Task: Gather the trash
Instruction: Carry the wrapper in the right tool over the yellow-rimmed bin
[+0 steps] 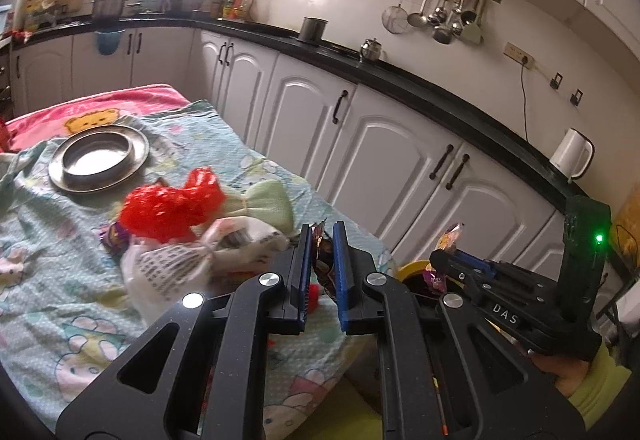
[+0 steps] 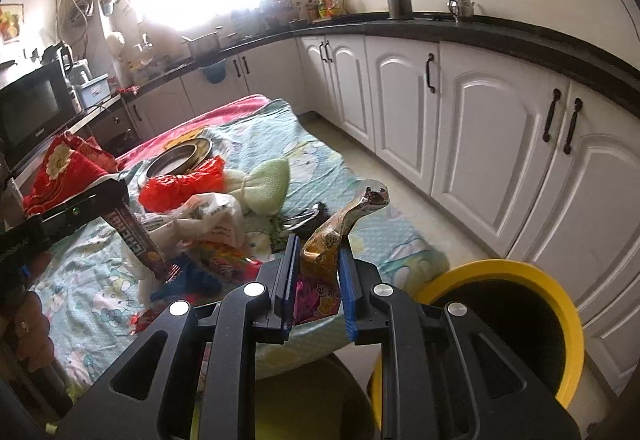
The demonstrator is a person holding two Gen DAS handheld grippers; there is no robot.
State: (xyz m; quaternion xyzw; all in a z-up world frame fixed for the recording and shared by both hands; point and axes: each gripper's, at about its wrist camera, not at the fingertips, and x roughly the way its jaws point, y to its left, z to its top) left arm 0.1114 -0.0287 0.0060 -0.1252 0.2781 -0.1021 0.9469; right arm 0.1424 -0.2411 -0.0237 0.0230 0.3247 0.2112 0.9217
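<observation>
Both grippers loaded with trash, up over the table edge!

Left gripper [image 1: 322, 236] clamped tight on a dark brown wrapper [image 1: 325, 264], centre frame; right gripper [image 2: 318, 248] pinching a crumpled gold snack wrapper [image 2: 344, 224]. Yellow-rimmed bin [image 2: 560, 304] waiting lower right, red bag [image 1: 168, 203] and white bag [image 1: 192, 260] left of centre on the blanket.

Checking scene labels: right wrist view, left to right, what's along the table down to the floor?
Red cushion → steel plate → green cloth bow → crumpled snack wrapper in the right gripper → yellow-rimmed bin.
</observation>
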